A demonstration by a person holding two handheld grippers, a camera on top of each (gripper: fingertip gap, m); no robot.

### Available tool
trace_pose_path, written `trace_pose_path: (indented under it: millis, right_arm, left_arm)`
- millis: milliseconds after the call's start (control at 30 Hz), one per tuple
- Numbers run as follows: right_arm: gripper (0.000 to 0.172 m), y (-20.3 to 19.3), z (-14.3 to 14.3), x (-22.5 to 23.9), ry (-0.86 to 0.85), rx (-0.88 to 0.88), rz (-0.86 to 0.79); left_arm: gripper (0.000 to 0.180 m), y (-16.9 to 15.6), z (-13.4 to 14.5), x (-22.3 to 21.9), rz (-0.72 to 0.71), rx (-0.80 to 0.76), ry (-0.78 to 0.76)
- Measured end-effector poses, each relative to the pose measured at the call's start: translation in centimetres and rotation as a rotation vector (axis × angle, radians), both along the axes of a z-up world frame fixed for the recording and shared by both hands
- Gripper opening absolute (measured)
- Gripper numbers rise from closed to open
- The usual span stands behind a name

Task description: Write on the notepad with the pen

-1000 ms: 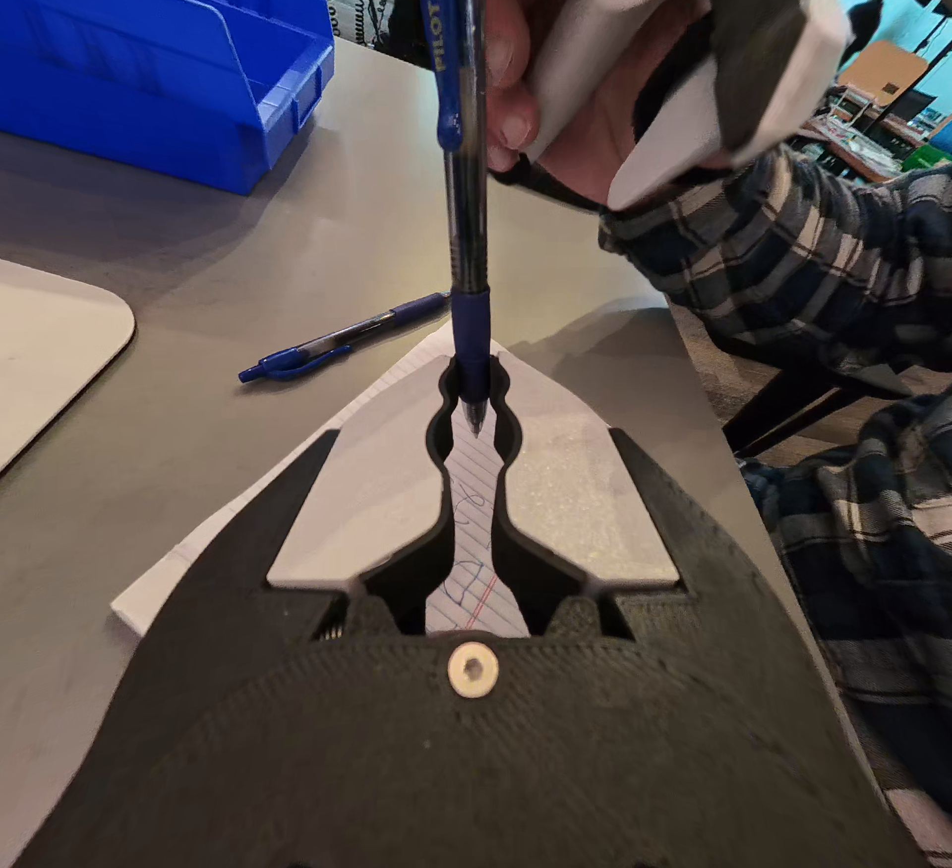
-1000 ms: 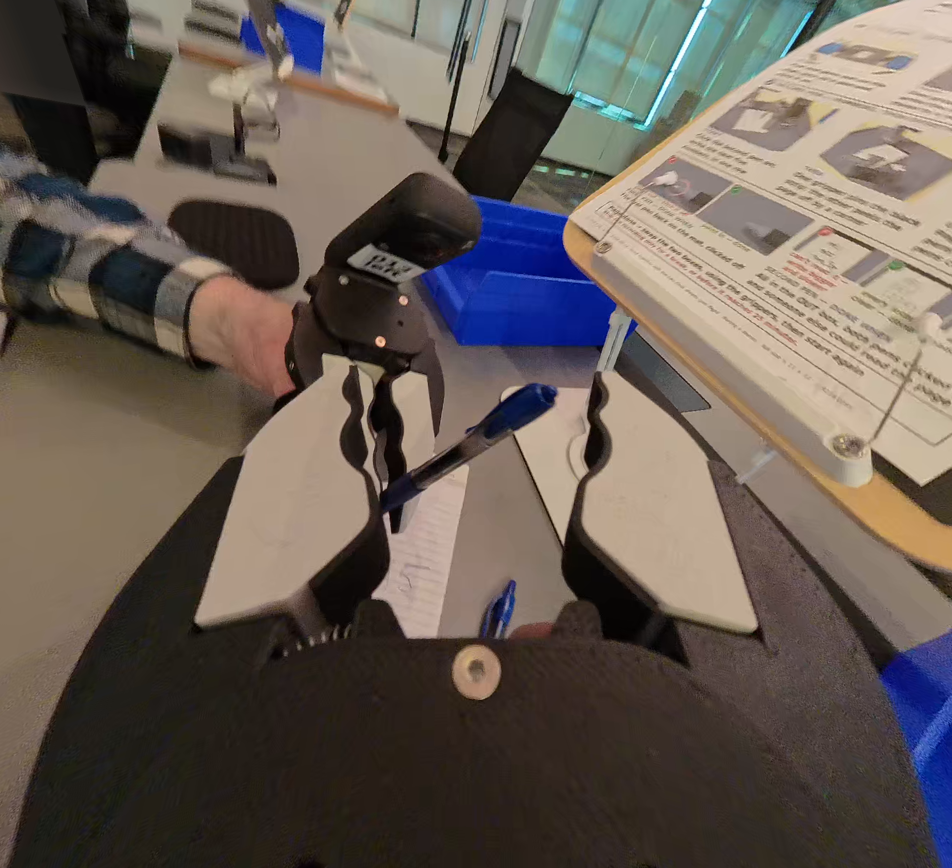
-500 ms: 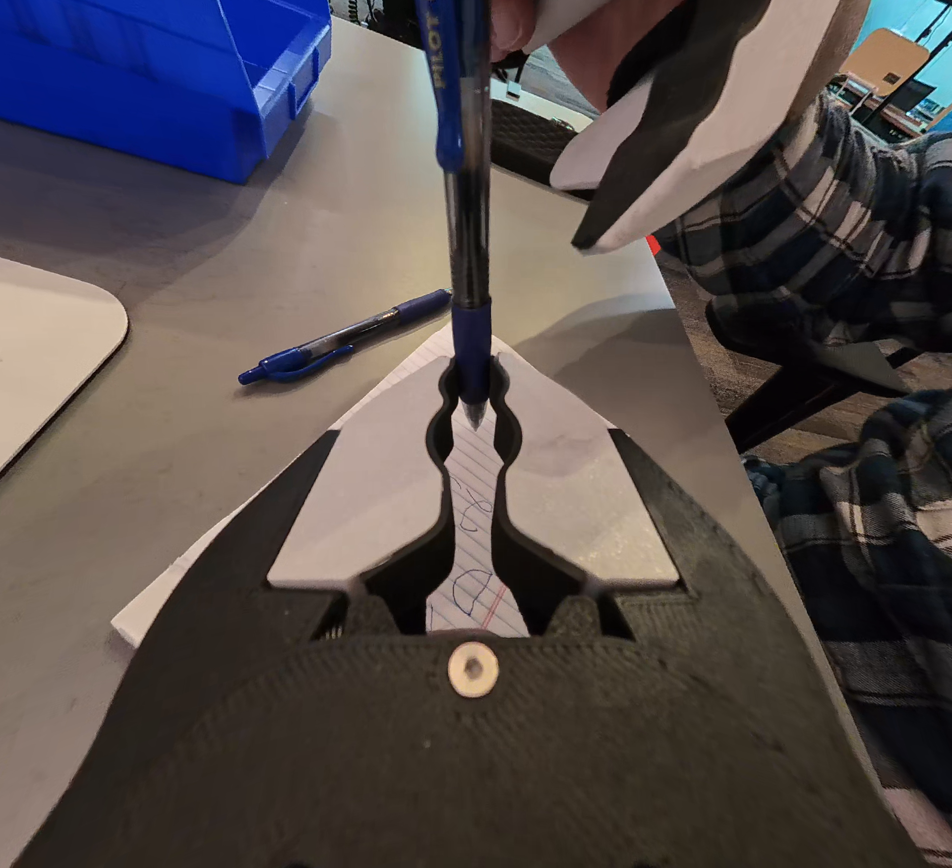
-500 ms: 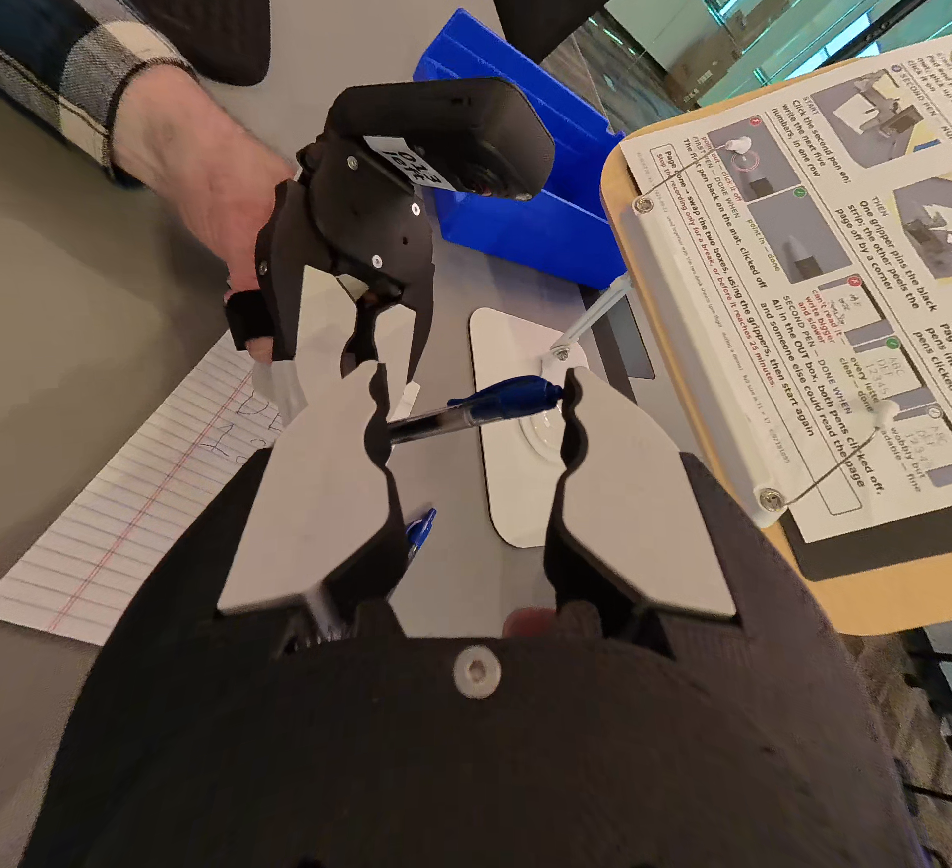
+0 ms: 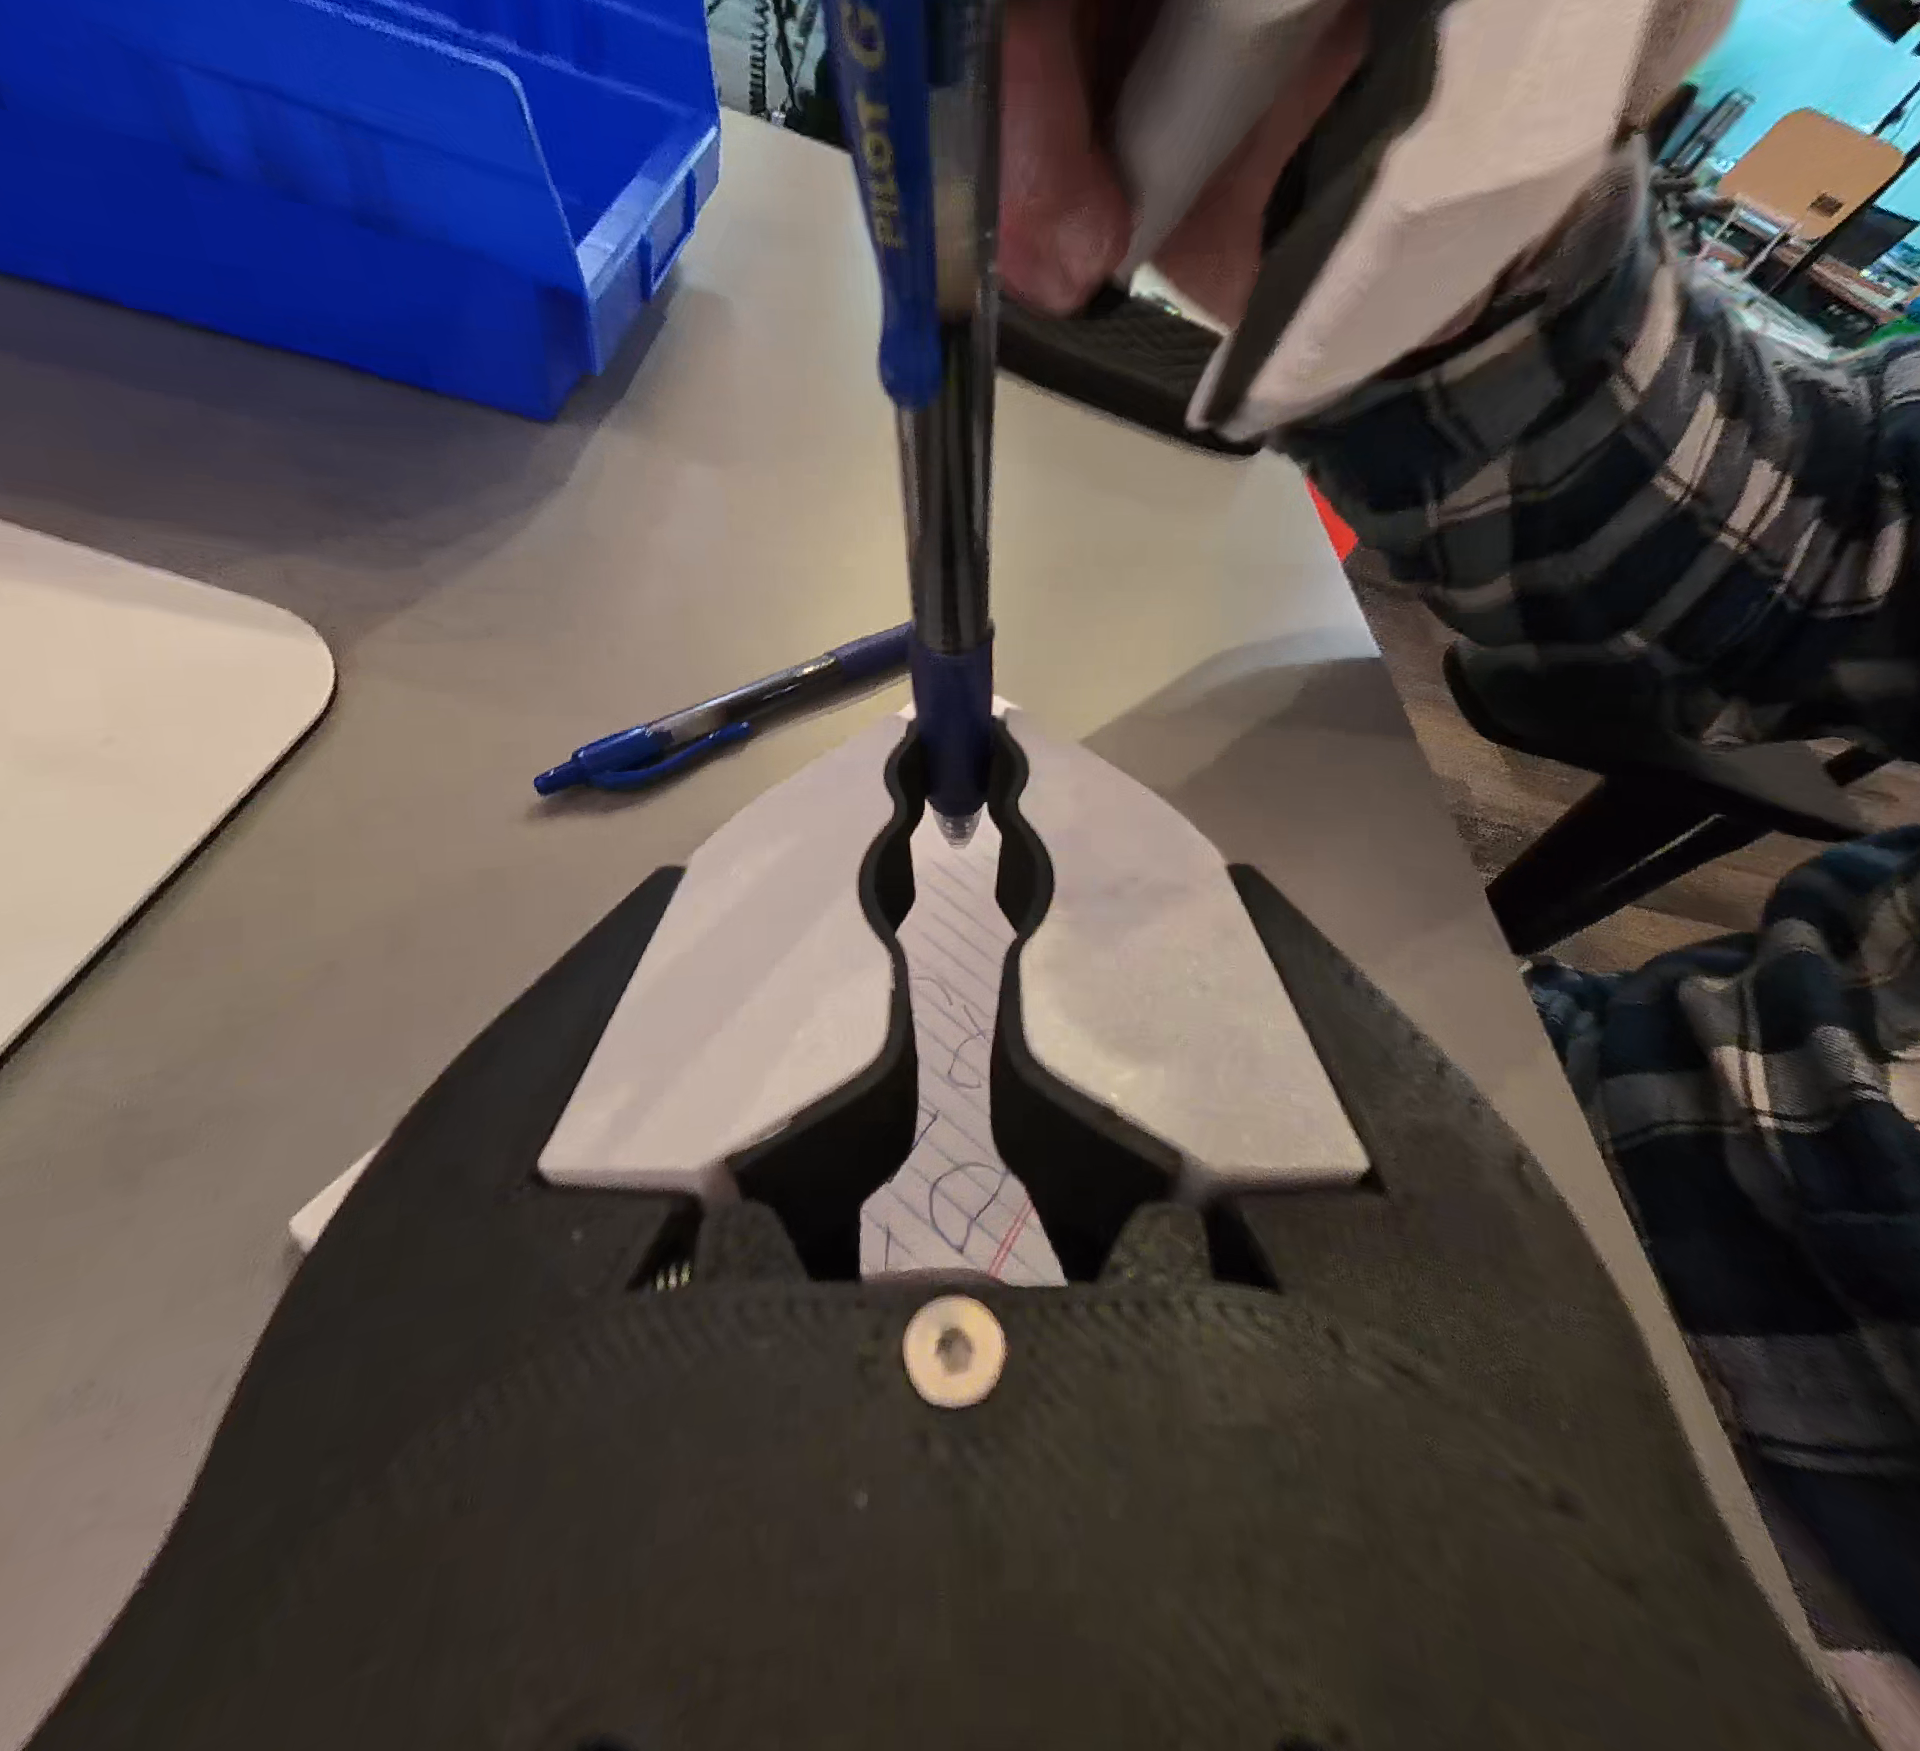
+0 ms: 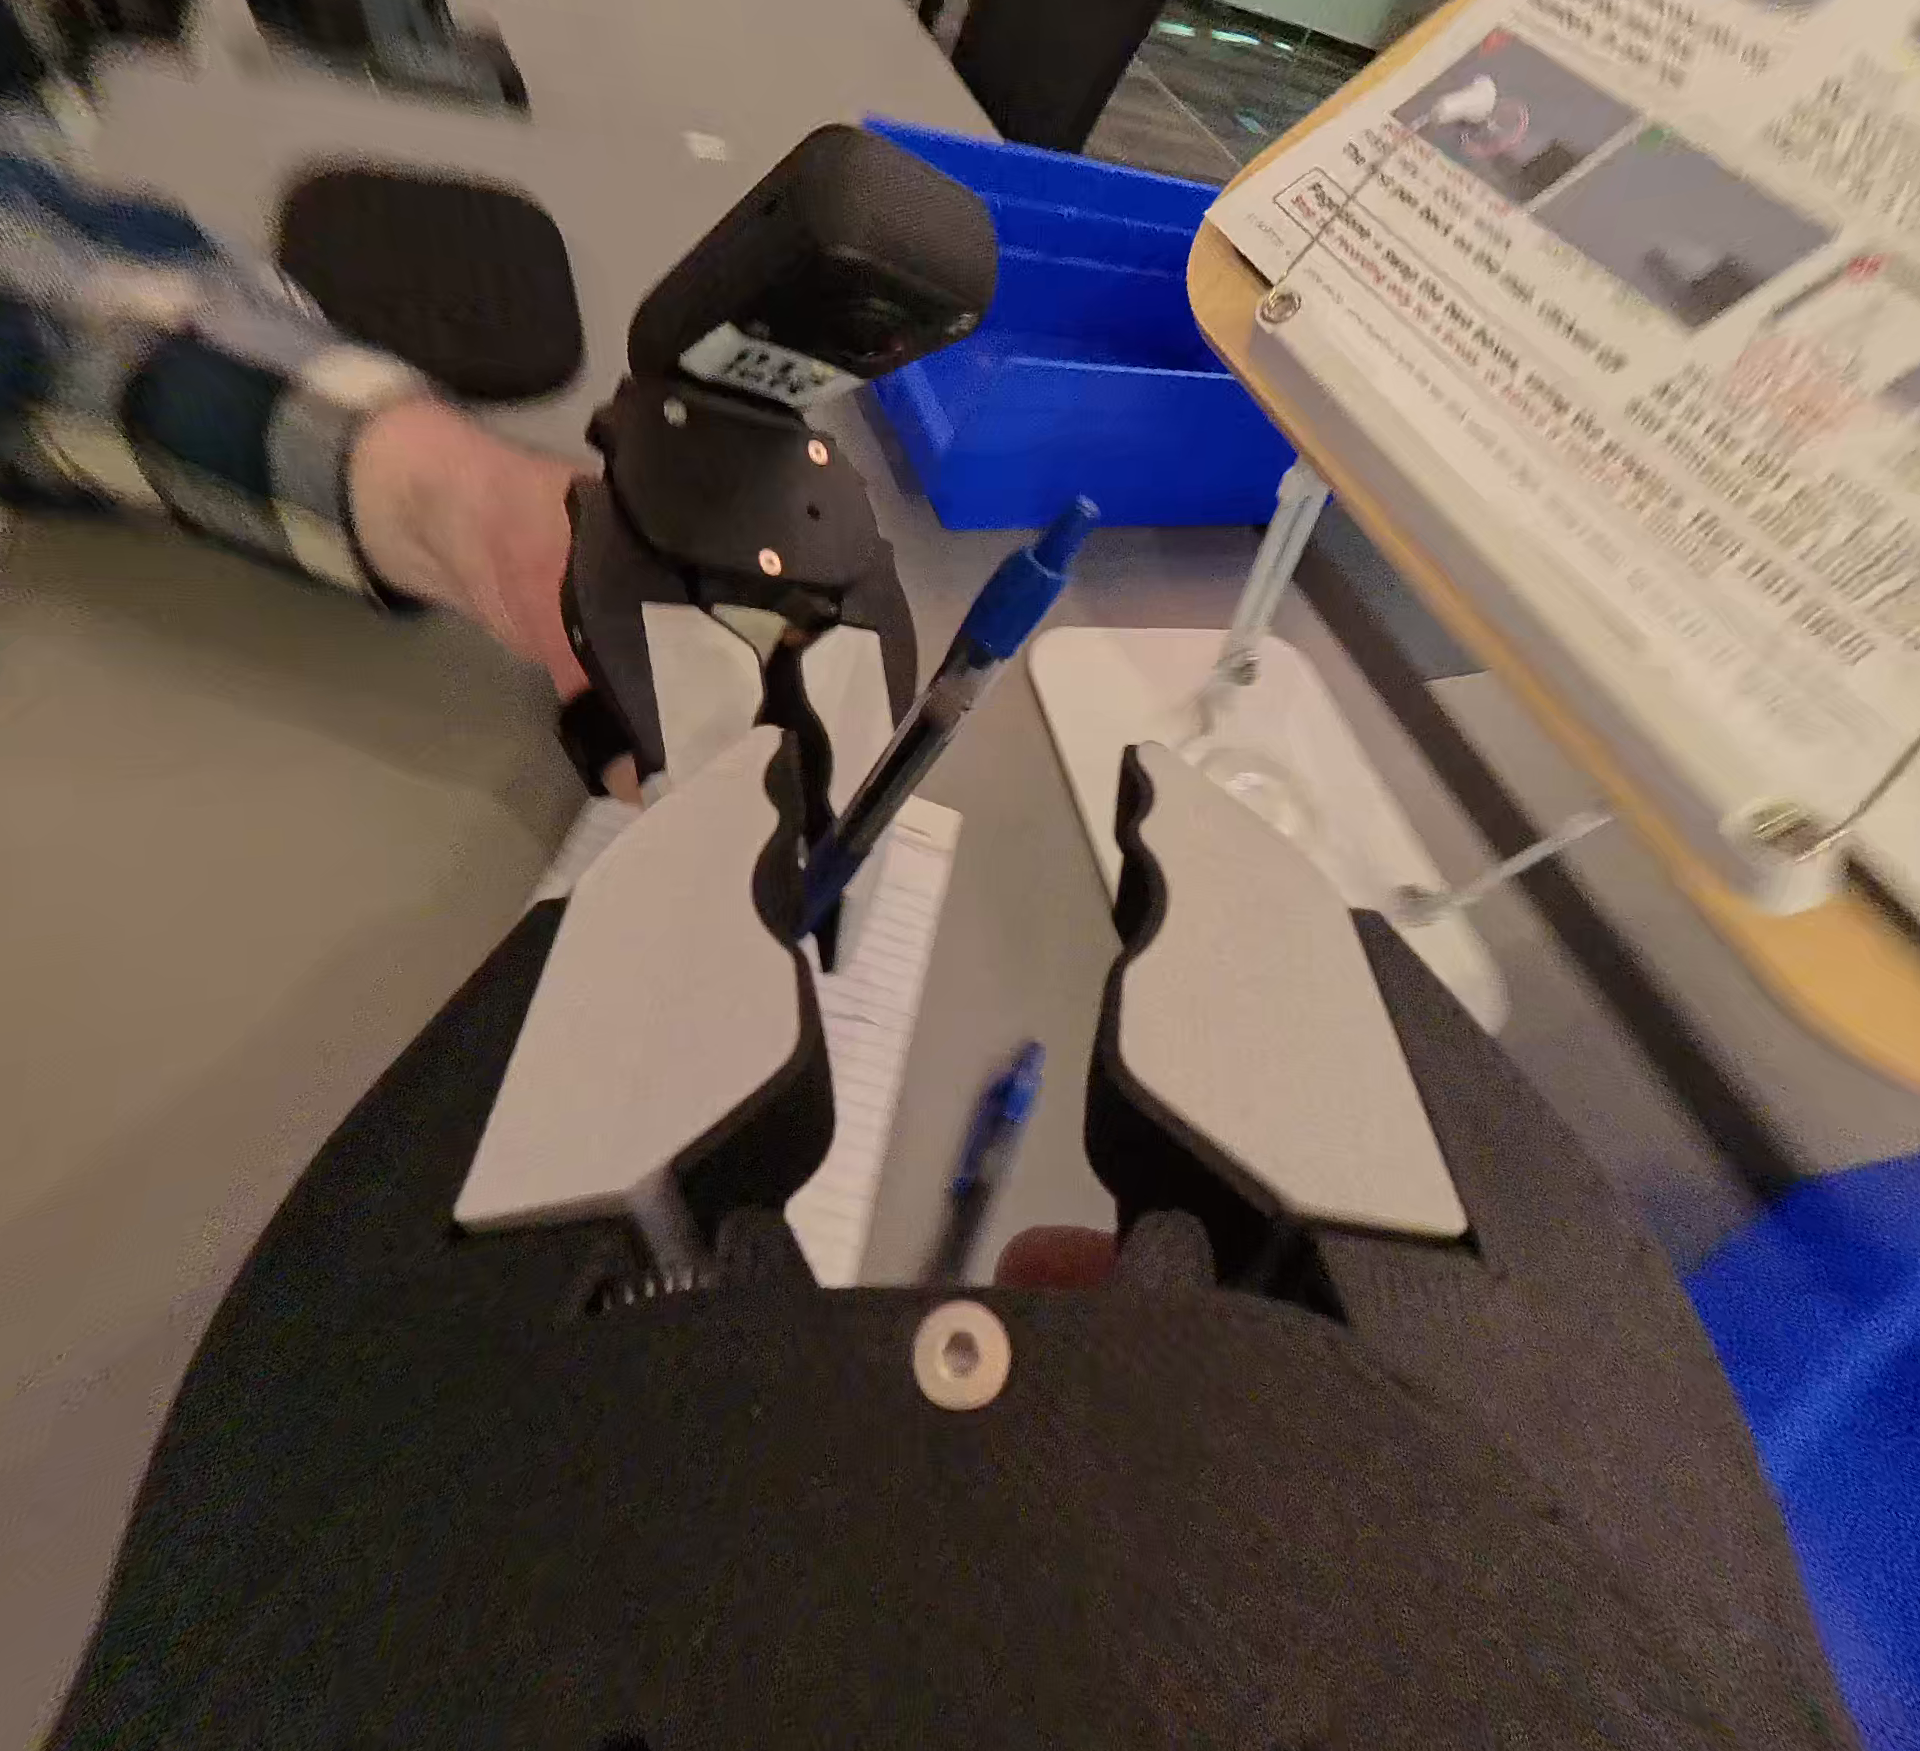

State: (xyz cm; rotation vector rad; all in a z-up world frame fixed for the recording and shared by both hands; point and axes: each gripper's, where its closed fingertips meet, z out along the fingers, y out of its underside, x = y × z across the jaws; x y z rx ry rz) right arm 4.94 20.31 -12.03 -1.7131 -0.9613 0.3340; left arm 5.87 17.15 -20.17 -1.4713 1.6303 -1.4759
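Observation:
My left gripper point(image 5: 956, 766) is shut on the dark blue grip of a blue pen point(image 5: 951, 454). The pen stands nearly upright, its tip just above the lined notepad point(image 5: 956, 1130), which bears blue scribbles. The right wrist view shows the same grasp: the left gripper point(image 6: 821, 870) holds the pen point(image 6: 966, 652) tilted over the notepad point(image 6: 883, 974). My right gripper point(image 6: 951, 797) is open and empty, its pads apart on either side of the pen without pressing it. It appears blurred at the top right of the left wrist view point(image 5: 1195, 299).
A second blue pen point(image 5: 727, 714) lies on the grey table point(image 5: 364, 870) beside the notepad. A blue bin point(image 5: 312, 143) stands at the back left, with a white mat point(image 5: 125, 714) nearby. An instruction board point(image 6: 1558, 351) on a stand overhangs the right. A black mat point(image 6: 426, 278) lies behind. The gap from one gripper's tips to the other's is roughly 8 cm.
My right gripper's jaws narrowed; half a second ago they framed the pen's top end, and the gripper has since swung back. My left gripper kept its hold on the pen over the notepad.

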Motion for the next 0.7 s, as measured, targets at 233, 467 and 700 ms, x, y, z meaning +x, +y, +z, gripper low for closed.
trace_pose_path:
  millis: [233, 467, 700]
  right_arm:
    - [0.011, -1.1, -1.9, -2.2, 0.277, -0.221, 0.122]
    - [0.010, -0.7, -1.9, 2.5, 0.264, -0.309, -0.040]
    - [0.010, -0.7, -8.6, 9.0, 0.035, -0.585, -0.276]
  left_arm:
    - [0.011, -1.6, 1.0, 0.9, -0.031, 0.033, -0.038]
    - [0.043, 0.4, -0.2, -0.4, 0.004, 0.125, 0.077]
    - [0.047, 4.7, -5.4, -3.5, 0.039, 0.332, 0.369]
